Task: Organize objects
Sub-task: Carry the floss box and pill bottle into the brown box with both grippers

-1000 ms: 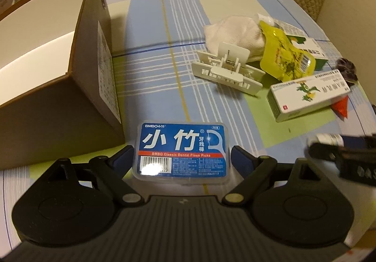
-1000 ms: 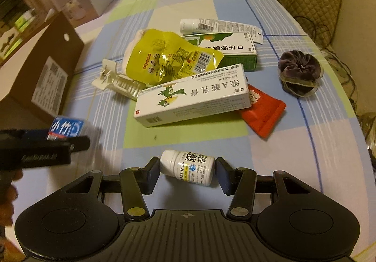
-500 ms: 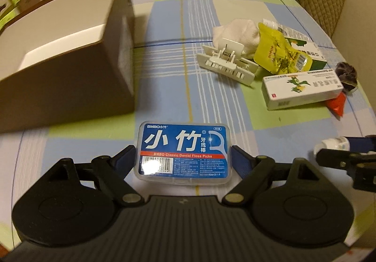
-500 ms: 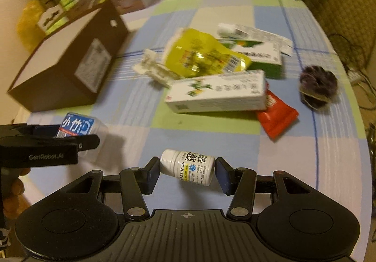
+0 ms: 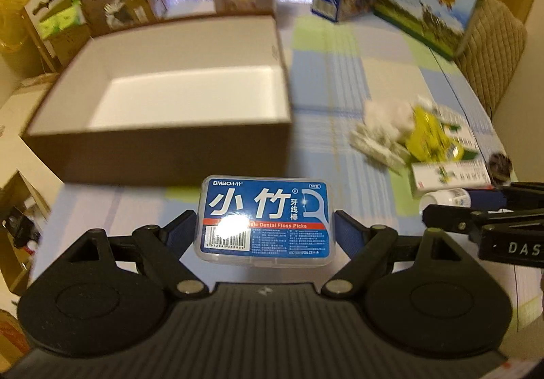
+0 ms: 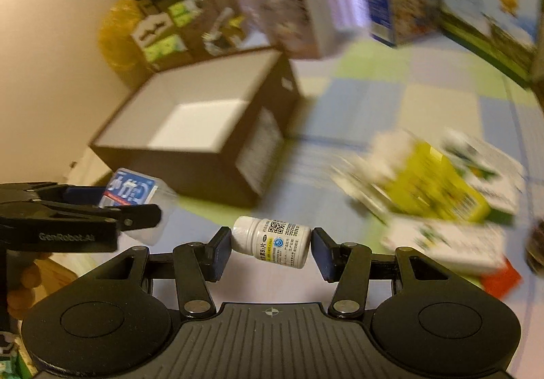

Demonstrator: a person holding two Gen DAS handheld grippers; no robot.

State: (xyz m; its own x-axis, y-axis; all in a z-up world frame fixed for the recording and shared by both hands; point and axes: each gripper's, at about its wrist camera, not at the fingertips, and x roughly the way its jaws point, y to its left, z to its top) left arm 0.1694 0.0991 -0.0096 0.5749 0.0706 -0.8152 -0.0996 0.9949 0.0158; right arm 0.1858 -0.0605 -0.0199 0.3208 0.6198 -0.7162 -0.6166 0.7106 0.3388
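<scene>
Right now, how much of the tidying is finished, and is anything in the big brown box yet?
Nothing shows inside the brown box; its visible white floor is bare. In hand: the left tongs grip the blue floss pick case, and the right tongs grip the white pill bottle, both lifted near the box. Left on the table: the yellow pouch, the long white carton, the red packet and blurred items beside them.

Two wrist fisheyes, angled down along fingers (image 5: 348, 236) over surface (image 5: 374, 79); both showing open brown box (image 5: 163, 154) (image 6: 190, 168).
</scene>
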